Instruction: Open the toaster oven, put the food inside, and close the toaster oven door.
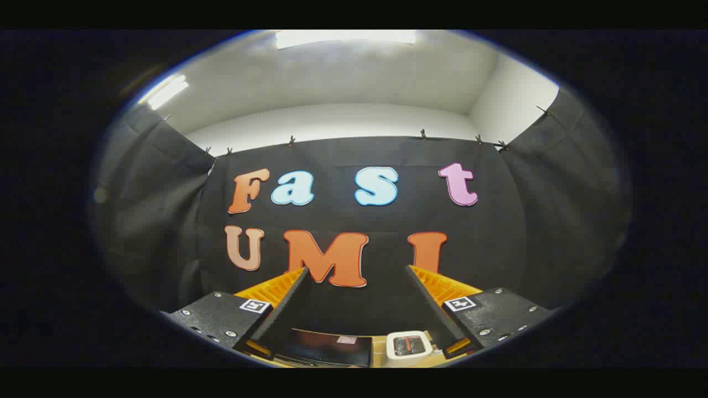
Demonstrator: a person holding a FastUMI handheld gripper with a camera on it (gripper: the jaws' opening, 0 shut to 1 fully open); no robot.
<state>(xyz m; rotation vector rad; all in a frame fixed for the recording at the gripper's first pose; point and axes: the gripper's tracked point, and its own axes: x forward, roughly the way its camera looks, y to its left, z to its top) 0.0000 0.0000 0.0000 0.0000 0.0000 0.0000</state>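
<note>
The claw is open: its two fingers stand wide apart with nothing between them, raised high and aimed at the booth wall. Far below, seen through the gap between the fingers, the oven sits on the bench, dark-fronted. Whether its door is open cannot be told. Just beside the oven stands a small white tray holding something dark, too small to identify.
</note>
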